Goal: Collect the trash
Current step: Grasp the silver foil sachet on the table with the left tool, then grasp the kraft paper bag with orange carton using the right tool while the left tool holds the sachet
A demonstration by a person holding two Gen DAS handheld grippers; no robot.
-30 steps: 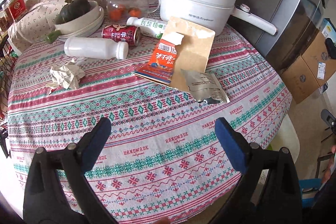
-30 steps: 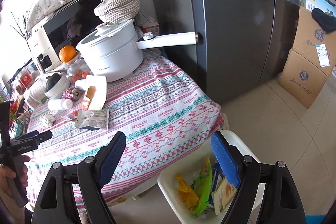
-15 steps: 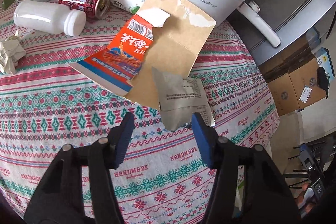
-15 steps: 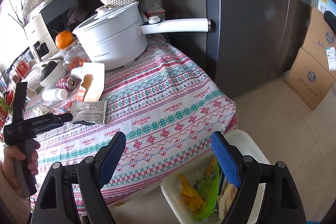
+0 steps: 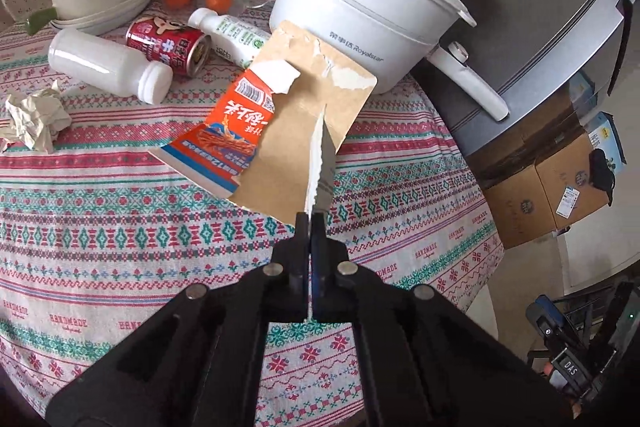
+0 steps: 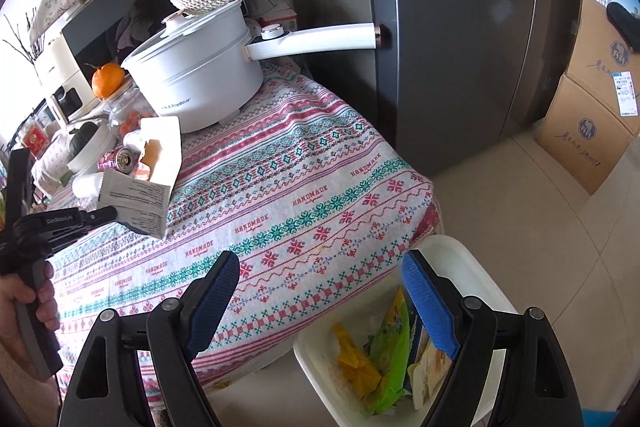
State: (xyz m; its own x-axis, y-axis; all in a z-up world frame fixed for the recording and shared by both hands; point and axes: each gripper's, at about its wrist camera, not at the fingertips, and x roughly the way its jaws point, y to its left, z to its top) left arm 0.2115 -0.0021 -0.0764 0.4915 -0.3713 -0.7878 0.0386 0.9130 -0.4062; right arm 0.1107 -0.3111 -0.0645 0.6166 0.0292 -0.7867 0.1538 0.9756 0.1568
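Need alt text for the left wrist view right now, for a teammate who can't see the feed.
The left gripper is shut on a silver wrapper, seen edge-on above a patterned tablecloth. Behind it lie a torn orange-and-brown packet, a white bottle, a red can, crumpled paper and a white pot.

Colours on my feed:
Red-and-teal patterned tablecloth [image 5: 120, 227], orange-and-kraft torn box [image 5: 276, 131], white pot [image 5: 360, 15], silver-white wrapper [image 6: 134, 201], blue pads [image 6: 430, 303].
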